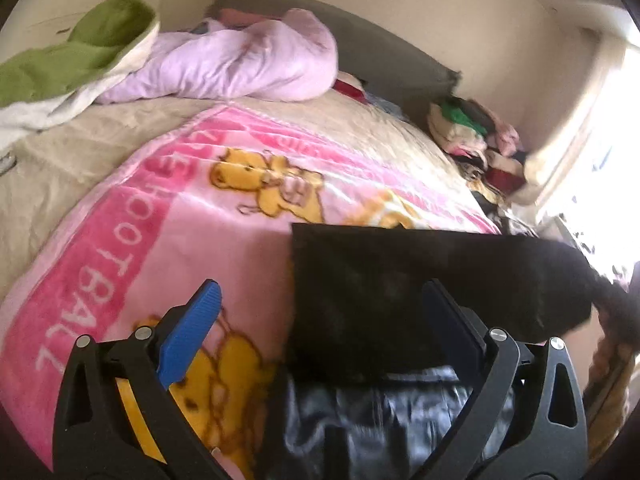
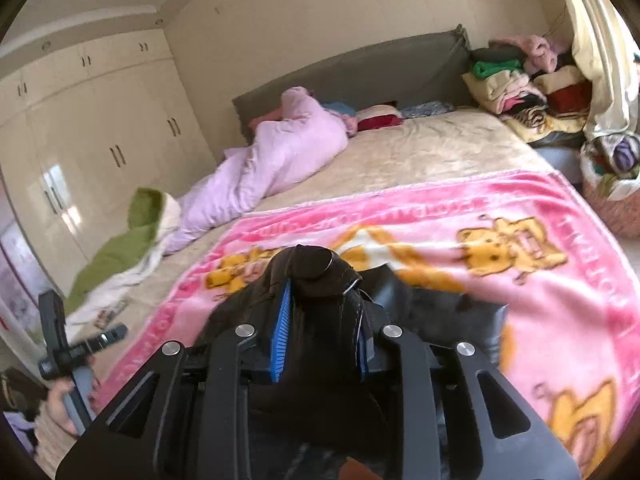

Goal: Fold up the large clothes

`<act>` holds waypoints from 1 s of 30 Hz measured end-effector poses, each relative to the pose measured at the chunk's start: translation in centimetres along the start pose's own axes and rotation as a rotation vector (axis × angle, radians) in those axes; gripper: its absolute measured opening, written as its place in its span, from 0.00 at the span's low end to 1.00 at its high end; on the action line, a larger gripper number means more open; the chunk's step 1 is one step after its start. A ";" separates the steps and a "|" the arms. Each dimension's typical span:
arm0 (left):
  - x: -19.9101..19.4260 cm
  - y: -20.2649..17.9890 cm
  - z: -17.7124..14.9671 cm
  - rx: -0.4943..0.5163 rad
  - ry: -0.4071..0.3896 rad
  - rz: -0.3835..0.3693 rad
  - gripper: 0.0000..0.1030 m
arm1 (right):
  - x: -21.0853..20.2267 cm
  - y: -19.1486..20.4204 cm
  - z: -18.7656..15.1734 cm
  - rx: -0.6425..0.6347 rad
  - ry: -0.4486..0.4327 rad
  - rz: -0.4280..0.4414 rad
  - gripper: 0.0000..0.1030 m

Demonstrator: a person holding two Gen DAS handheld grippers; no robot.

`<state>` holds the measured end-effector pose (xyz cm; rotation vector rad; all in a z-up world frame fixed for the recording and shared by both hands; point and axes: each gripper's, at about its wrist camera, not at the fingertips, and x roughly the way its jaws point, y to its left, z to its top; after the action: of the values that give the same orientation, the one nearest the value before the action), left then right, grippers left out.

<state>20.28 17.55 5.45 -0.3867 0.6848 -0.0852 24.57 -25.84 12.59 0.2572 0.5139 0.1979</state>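
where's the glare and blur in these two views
Left wrist view: the window at right is blown out white, and the black garment is dark and soft-edged. Right wrist view: evenly lit, glare on the wardrobe doors, motion smear on the pink blanket; both views bow at the edges.

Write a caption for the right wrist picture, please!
Right gripper pinching black garment above the pink blanket.

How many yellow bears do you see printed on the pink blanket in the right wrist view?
3. One bear left of the black garment, one at upper right, one at lower right. The garment may hide more.
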 end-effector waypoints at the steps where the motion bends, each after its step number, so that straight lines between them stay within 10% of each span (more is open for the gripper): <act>1: 0.3 0.0 0.2 0.001 0.002 0.005 0.91 | 0.2 -0.3 -0.1 -0.003 0.006 -0.009 0.24; 10: 6.6 -1.7 0.0 0.040 0.058 -0.089 0.90 | 2.0 -2.4 -3.4 0.003 0.078 -0.102 0.24; 18: 9.9 -2.7 -1.1 0.118 0.121 -0.135 0.16 | 2.9 -3.1 -5.5 0.000 0.125 -0.165 0.25; 30: 13.7 -2.3 -4.0 0.174 0.278 -0.100 0.11 | 4.1 -3.6 -7.0 -0.005 0.168 -0.201 0.26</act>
<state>28.50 11.38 -4.77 -0.2433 0.9249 -0.2962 24.96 -26.93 3.82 0.1832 0.7018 0.0250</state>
